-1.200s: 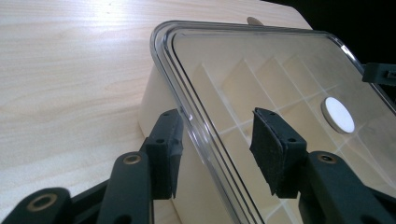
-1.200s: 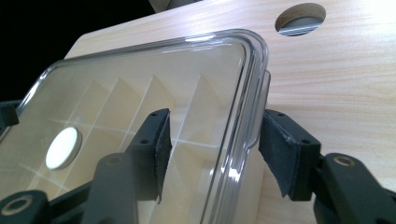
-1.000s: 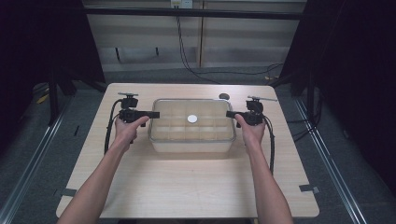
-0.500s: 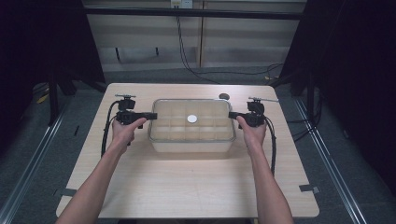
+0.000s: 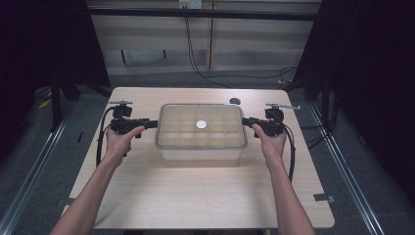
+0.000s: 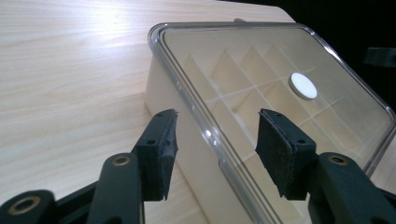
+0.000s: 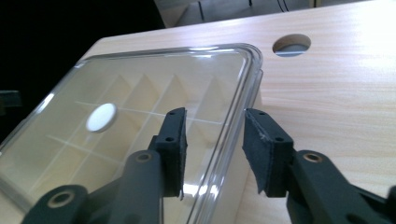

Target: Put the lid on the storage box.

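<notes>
1. Clear lidded box (image 5: 200, 129) w/ divided compartments is seen between both grippers; a white disc (image 5: 201, 125) sits on the lid centre.
2. Lid rim is seen betw. left gripper (image 6: 212, 140) jaws, parted, pads off it; same at right gripper (image 7: 212, 140). Table hole (image 7: 291, 44) lies beyond right jaws.
3. Vs earlier frames: both jaw pairs have just been opening; box is unmoved.

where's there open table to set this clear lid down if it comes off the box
The broad strip of table between the box and the near edge, between the forearms, is bare. Both short ends are crowded by the left gripper and right gripper.
</notes>
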`<state>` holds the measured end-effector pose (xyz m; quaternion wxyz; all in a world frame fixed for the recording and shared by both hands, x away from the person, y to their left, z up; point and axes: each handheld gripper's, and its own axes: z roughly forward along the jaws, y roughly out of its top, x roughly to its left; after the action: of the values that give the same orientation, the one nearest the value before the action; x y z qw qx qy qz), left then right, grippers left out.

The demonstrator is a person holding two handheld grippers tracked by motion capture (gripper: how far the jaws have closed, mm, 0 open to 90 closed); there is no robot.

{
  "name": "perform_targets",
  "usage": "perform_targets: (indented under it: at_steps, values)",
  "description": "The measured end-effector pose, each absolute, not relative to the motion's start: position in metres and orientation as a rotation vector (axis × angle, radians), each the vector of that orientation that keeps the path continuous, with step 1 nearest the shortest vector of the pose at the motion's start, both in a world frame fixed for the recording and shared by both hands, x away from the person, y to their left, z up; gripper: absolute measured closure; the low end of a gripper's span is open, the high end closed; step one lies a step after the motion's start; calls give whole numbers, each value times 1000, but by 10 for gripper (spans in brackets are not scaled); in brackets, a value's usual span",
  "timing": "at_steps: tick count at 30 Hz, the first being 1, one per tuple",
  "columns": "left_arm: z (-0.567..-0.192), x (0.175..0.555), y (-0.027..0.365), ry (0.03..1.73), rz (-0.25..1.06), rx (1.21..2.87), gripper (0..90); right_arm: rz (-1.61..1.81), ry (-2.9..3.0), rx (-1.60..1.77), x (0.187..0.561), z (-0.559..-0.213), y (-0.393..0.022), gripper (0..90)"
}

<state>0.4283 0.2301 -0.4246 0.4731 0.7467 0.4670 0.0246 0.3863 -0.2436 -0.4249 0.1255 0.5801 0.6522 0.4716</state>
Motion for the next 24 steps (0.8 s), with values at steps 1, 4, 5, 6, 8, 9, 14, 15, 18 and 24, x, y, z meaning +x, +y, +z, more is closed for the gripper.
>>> perform_targets:
  at_steps: [1, 4, 5, 6, 8, 9, 14, 15, 18, 24]
  values:
    - [-424, 425, 232, 1133, 60, 1829, 487, 1391, 1901, 1675, 382, -422, -245, 591]
    - [-424, 417, 236, 1123, 88, 1846, 507, 1418, 1908, 1645, 372, -417, -247, 551]
    - [-423, 415, 236, 1115, 107, 1862, 508, 1423, 1913, 1633, 369, -416, -247, 546]
    - [-423, 412, 236, 1102, 104, 1865, 502, 1421, 1921, 1617, 365, -415, -247, 539]
    - [-420, 404, 236, 1073, 99, 1870, 486, 1434, 1930, 1608, 358, -414, -247, 526]
    - [-419, 400, 235, 1052, 97, 1867, 476, 1441, 1935, 1594, 354, -413, -247, 533]
    - [-414, 380, 235, 1001, 97, 1893, 454, 1454, 1946, 1536, 335, -409, -246, 535]
    - [-414, 377, 235, 995, 101, 1904, 455, 1457, 1952, 1528, 331, -408, -245, 533]
    - [-416, 367, 240, 1003, 63, 1908, 461, 1474, 1967, 1496, 319, -407, -244, 525]
    - [-426, 347, 254, 1014, 96, 1924, 459, 1465, 1998, 1473, 298, -407, -244, 520]
